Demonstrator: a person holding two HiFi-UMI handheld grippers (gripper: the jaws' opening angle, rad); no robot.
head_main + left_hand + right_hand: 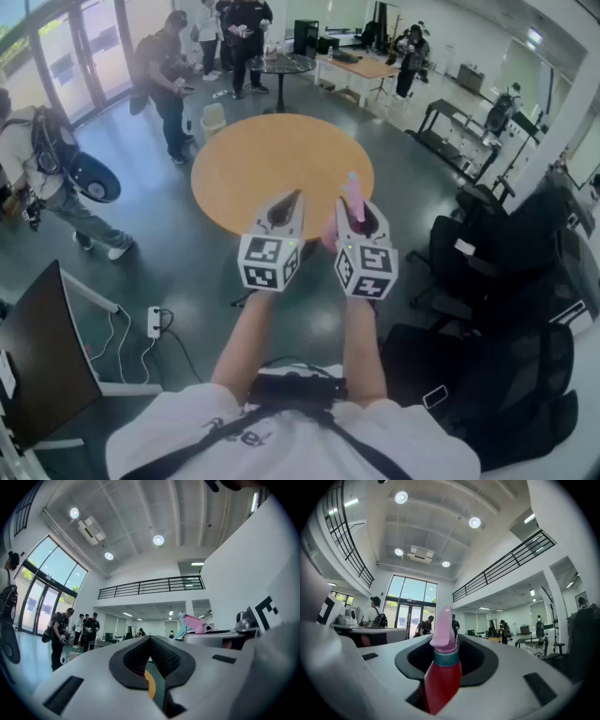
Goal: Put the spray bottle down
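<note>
The spray bottle (442, 677) has a red body, a teal collar and a pink spray head (354, 195). It stands upright between the jaws of my right gripper (446, 654), which is shut on its body. In the head view my right gripper (361, 217) hangs in the air over the near edge of the round wooden table (253, 159). Just to its left, at the same height, my left gripper (285, 208) is shut with nothing in it. In the left gripper view my left gripper (150, 640) has its tips meeting, and the bottle's pink head (196, 623) shows to the right.
Black office chairs (506, 272) crowd the right side. A dark panel (37, 366) on a stand and a power strip (154, 322) are at the lower left. Several people (169, 80) stand beyond the table, near a small dark table (281, 64).
</note>
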